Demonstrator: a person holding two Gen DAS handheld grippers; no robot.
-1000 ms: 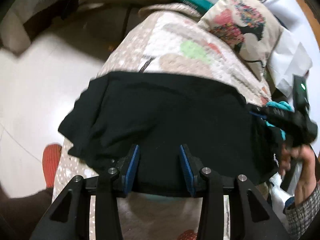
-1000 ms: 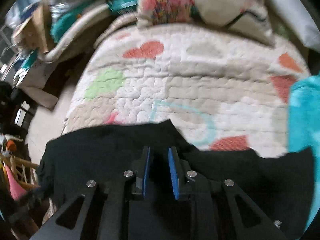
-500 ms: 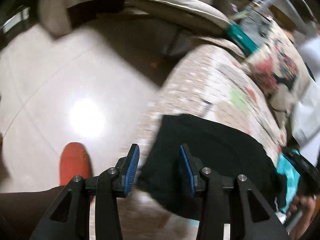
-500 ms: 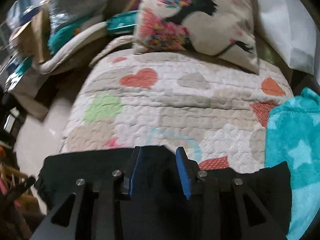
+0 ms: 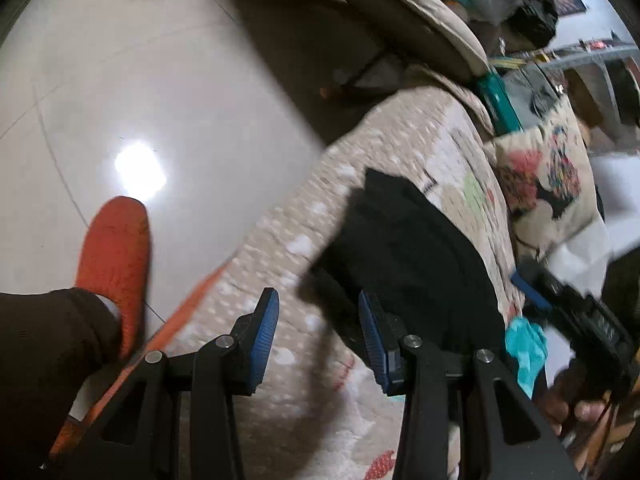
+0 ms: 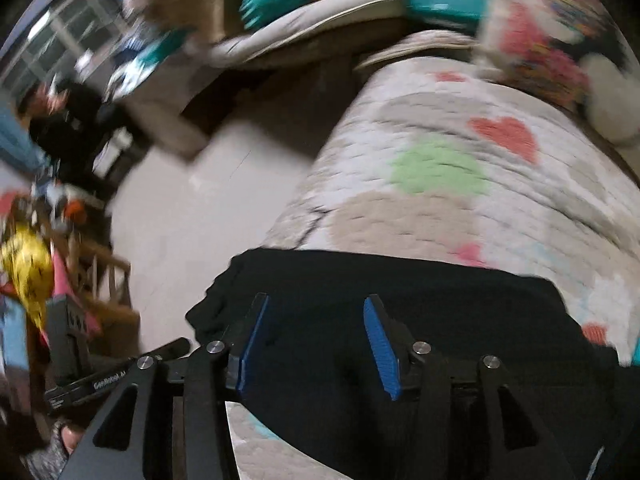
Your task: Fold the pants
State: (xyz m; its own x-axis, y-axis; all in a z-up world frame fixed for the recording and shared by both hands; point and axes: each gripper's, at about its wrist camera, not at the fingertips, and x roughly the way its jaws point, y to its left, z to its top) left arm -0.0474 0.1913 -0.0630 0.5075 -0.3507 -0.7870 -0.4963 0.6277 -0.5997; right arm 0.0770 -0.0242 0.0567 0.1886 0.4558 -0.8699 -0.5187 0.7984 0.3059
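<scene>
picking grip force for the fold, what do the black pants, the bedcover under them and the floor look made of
Black pants: soft matte fabric, probably a knit or fleece; it slumps in loose folds with no sheen, weave too blurred to tell.
Bedcover: quilted cotton-like textile, shown by stitched puffy cells and printed hearts and dots.
Floor: hard glossy tile or stone; it mirrors a lamp glare and shows thin joint lines.

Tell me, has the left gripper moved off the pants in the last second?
Yes. The left gripper has swung left, off the black pants toward the quilt's floor-side edge; its open jaws now frame quilt.
</scene>
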